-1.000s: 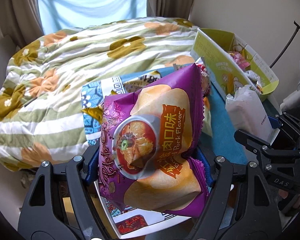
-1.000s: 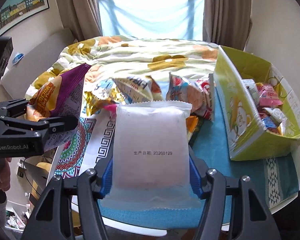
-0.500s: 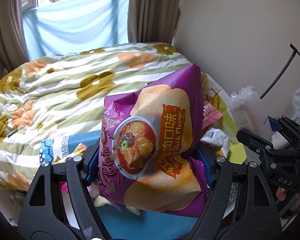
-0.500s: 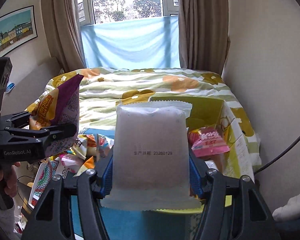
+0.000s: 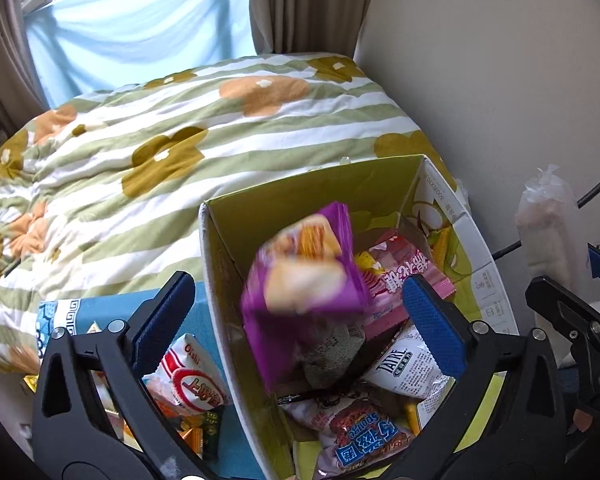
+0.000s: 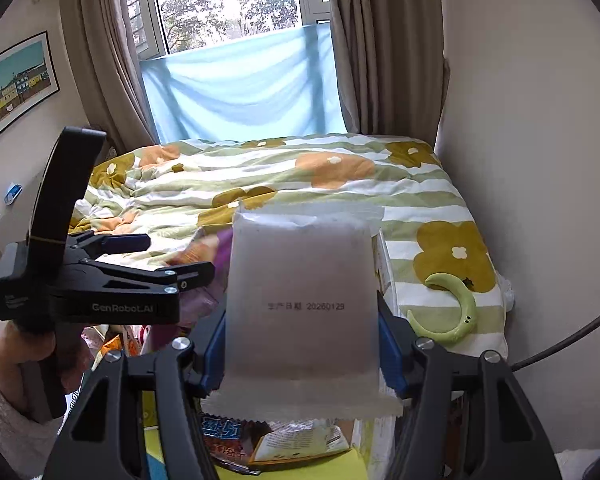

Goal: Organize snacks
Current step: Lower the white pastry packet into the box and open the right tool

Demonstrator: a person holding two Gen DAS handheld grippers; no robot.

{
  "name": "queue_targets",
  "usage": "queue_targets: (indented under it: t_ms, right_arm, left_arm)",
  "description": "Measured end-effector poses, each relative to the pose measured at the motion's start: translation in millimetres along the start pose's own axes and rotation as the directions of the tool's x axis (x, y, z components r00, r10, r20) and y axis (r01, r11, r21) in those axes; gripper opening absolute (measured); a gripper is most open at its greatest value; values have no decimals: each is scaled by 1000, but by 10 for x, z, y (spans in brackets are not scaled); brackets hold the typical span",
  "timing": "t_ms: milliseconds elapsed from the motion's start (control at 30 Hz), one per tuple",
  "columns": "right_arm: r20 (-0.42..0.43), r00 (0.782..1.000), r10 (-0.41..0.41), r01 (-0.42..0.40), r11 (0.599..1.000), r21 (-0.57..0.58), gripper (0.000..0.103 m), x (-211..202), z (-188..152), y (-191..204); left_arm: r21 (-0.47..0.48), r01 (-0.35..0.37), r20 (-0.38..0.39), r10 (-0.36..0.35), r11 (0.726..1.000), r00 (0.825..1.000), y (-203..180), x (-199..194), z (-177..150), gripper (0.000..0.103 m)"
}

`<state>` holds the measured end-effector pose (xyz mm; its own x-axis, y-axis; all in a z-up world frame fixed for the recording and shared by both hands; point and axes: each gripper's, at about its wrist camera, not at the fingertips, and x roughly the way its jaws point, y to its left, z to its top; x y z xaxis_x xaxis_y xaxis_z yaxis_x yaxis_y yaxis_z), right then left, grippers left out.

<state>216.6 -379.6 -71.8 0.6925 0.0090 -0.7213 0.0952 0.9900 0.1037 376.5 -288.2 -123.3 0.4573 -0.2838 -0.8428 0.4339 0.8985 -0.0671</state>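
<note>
While the left gripper [image 5: 298, 308] stood with its blue pads spread wide at the bottom of the frame, the purple chip bag [image 5: 304, 284] hung blurred between them, touching neither pad, over the open yellow-green box [image 5: 300, 196]. Inside the box lay a pink packet [image 5: 404, 276], a white packet [image 5: 404, 368] and a red-and-blue one [image 5: 364, 436]. Left of the box, on the blue cloth [image 5: 204, 316], sat a red-and-white snack [image 5: 192, 380]. The right gripper [image 6: 302, 340] was clamped on a frosted white pouch [image 6: 302, 300] at centre frame, above the box's contents. Beyond both spread the flowered quilt [image 5: 160, 140], with a green crescent [image 6: 448, 308] lying at its right edge.
</note>
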Motion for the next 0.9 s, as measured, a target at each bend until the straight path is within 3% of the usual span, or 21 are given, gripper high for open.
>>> queue_targets:
  t_ms: [400, 700, 733, 767, 800, 900]
  right_arm:
    - [-88, 995, 52, -50, 999, 21, 58, 546, 123, -267]
    - [-135, 991, -23, 31, 998, 55, 61, 929, 395, -328]
    - [-123, 992, -25, 33, 997, 64, 69, 945, 405, -332]
    - [-111, 993, -28, 36, 997, 71, 86, 949, 413, -339]
    - [-105, 994, -28, 36, 996, 79, 93, 937, 413, -333]
    - [-106, 994, 2, 10, 994, 106, 97, 912, 336, -331]
  left_arm:
    - [-52, -36, -30, 34, 998, 999, 295, -140, -447, 102]
    - [-69, -45, -14, 44, 997, 999, 389, -175, -473, 102]
    - [-70, -47, -16, 46, 996, 999, 399, -174, -482, 102]
    - [-72, -48, -17, 47, 996, 999, 408, -169, -496, 102]
    - [-75, -48, -18, 47, 996, 999, 417, -161, -516, 102]
    - [-80, -40, -27, 38, 996, 999, 432, -127, -571, 102]
